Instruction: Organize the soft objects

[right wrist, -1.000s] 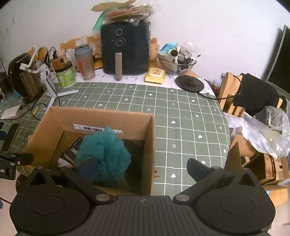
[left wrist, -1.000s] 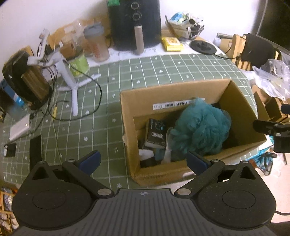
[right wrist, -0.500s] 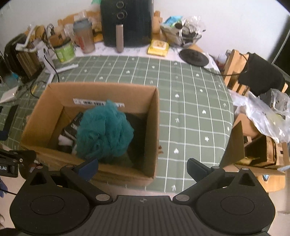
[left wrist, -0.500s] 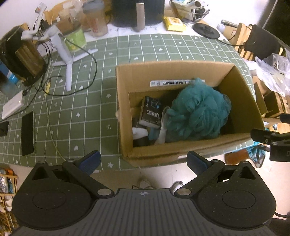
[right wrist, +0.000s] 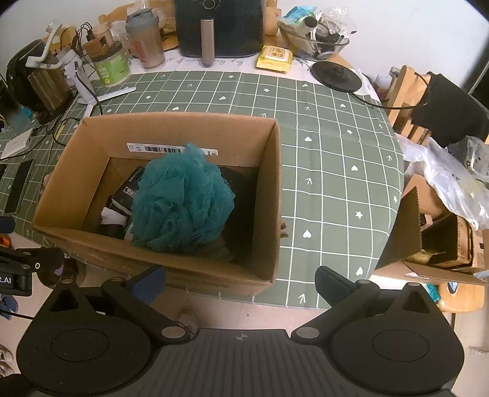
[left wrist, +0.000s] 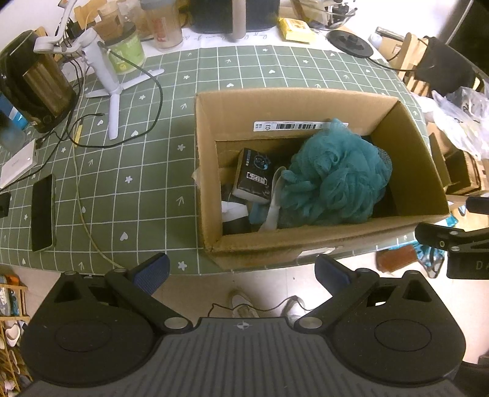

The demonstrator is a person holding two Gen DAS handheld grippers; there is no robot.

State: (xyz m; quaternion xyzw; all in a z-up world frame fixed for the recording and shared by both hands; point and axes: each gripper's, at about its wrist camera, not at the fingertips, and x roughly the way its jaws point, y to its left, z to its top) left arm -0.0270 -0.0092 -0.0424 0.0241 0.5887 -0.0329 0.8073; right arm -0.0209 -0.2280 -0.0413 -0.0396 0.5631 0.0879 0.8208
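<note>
A: From the left wrist, the left gripper (left wrist: 241, 271) has pulled up and back off the open brown cardboard box (left wrist: 308, 241); its fingers (left wrist: 152, 270) are spread wide, holding nothing.

B: So the fluffy teal mesh bath pouf (left wrist: 333, 177) sits inside the box beside a small black packet (left wrist: 253, 174). That placement looks done.

A: From the right wrist, the right gripper (right wrist: 240, 276) has also drawn back, fingers (right wrist: 331, 279) wide and empty; the pouf (right wrist: 183, 198) fills the box (right wrist: 171, 128).

B: The green grid-patterned tabletop (right wrist: 330, 171) is crowded at the back: a black air fryer (right wrist: 220, 27), jars, cables.
</note>
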